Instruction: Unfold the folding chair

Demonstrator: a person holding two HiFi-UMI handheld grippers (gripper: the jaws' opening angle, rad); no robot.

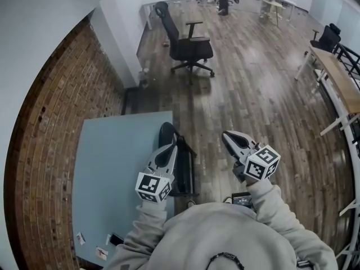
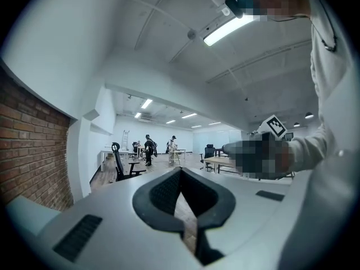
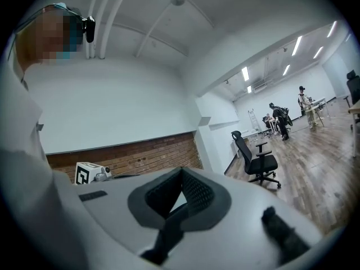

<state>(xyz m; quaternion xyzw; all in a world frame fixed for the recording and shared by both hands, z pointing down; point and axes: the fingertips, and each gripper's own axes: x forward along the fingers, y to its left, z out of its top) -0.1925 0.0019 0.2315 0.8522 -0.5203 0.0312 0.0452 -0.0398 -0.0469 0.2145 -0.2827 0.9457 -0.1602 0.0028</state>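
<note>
Open office: desks (image 1: pixel 343 83), swivel chair (image 1: pixel 188 44).

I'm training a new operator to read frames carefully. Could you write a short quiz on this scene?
1. True or false: the left gripper holds the folding chair.
2. The office chair stands on: A) wood floor B) carpet C) tiles.
3. Fill in: the right gripper's jaws are ____.

Key: 1 false, its jaws are together on nothing, and the chair is not yet unfolded; 2 A; 3 shut.
</note>
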